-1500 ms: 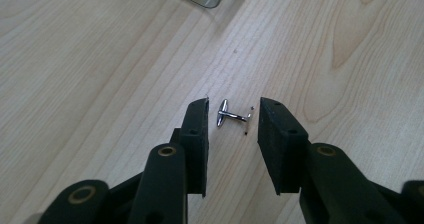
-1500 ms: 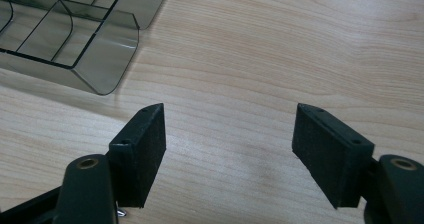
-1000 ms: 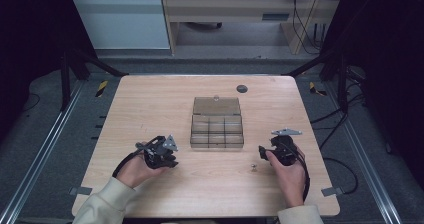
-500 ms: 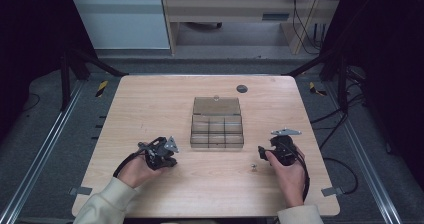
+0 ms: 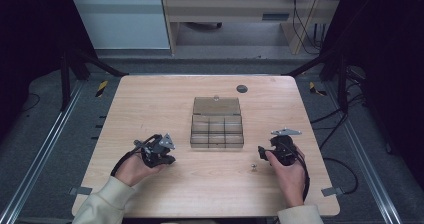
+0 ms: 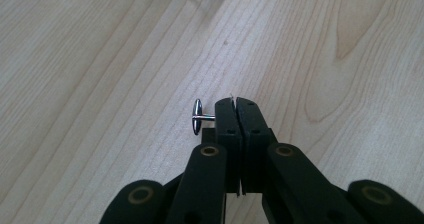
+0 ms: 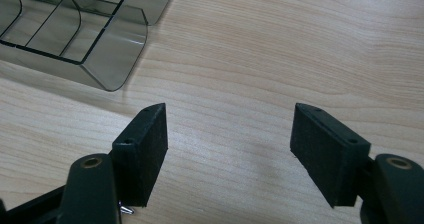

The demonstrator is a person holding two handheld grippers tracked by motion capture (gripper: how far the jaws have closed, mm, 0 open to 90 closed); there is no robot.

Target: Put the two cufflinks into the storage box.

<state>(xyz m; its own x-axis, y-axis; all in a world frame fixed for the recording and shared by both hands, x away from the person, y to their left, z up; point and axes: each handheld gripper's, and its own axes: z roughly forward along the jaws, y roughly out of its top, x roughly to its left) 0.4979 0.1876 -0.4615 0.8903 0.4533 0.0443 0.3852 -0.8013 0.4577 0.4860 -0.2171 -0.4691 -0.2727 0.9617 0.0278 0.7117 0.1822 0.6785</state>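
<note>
Cufflink [image 6: 199, 117]: sitting pinched by its post at the tip of the left hand-held gripper [image 6: 234, 104], low over the table [image 6: 100, 59], disc end sticking out to one side.
Cufflink look: showing as small, shiny, silver-coloured metal; oval disc seen edge-on, joined to a thin straight post running into the black pads; far end hidden between the jaws.
Left hand-held gripper: pressing its jaws together on the post, having just been closing onto it; gripping at the very tips, judged as keeping the tiny piece from slipping deeper between the pads.
Left hand-held gripper place: resting in the person's hand at the left of the high view [image 5: 158, 151], just off the left front corner of the compartment box [image 5: 217, 129].
Compartment box: lying open near the table's middle, smoky clear plastic, lid folded back away from the person, divided cells facing up, judged as waiting to take small parts.
Right hand-held gripper [image 7: 229, 134]: standing spread wide, holding nothing, bare wood showing between its pads; hovering near the box's right front corner [image 7: 107, 59], judged as waiting its turn.
Second small metal piece [image 5: 253, 167]: lying on the table just left of the right hand-held gripper [image 5: 276, 151], too small for telling its exact kind.
Round dark disc [image 5: 242, 88]: sitting on the far part of the table, well apart from both hands.
</note>
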